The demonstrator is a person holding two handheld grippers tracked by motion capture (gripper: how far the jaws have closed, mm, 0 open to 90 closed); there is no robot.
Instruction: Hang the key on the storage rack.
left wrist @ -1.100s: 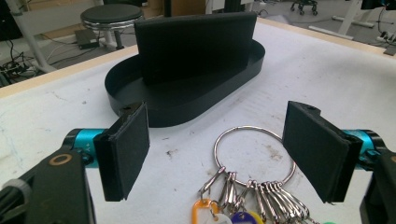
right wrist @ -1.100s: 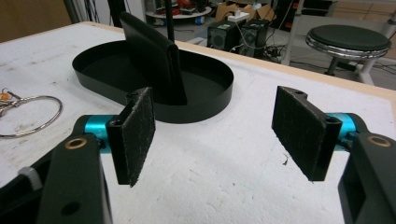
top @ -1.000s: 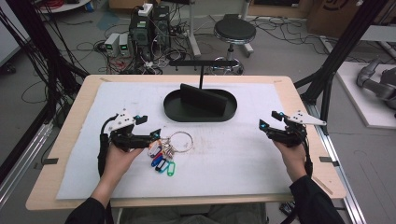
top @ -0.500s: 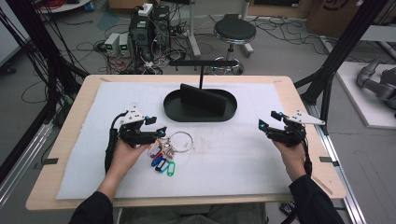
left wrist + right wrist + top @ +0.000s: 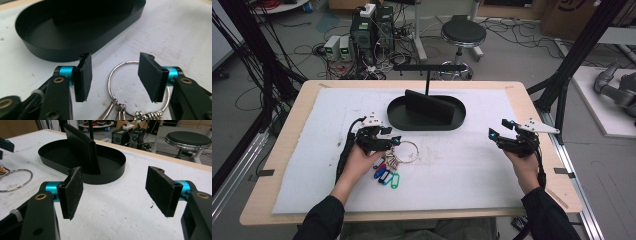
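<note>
Left gripper view puts the key ring [image 5: 138,86] right between your left gripper's [image 5: 115,77] pads [image 5: 83,75], flat on the white mat [image 5: 185,32]. Jaws have just been closing, but there is a gap on both sides, so nothing is gripped yet; the ring's right arc passes behind the right pad, and I can't tell whether it touches. Ring lies flat, its loop ahead of the pads, and the keys and clips trail back toward you below the jaws. High view: your left gripper [image 5: 393,141] sits over the near edge of the key ring [image 5: 408,150], with coloured key tags [image 5: 384,172] fanned toward your wrist. Your left hand is plainly the nearer one; your right gripper [image 5: 501,131] is well apart across the mat, jaws spread wide with nothing between them, as the right gripper view shows.

Black oval tray [image 5: 424,120] with its upright divider sits just beyond the ring, and the T-shaped stand [image 5: 428,67] rises behind it. Nothing stands between pads and ring. My guess: close on the ring wire, not the keys. The wire is thin and lies flat, so it could slip under the pads.
</note>
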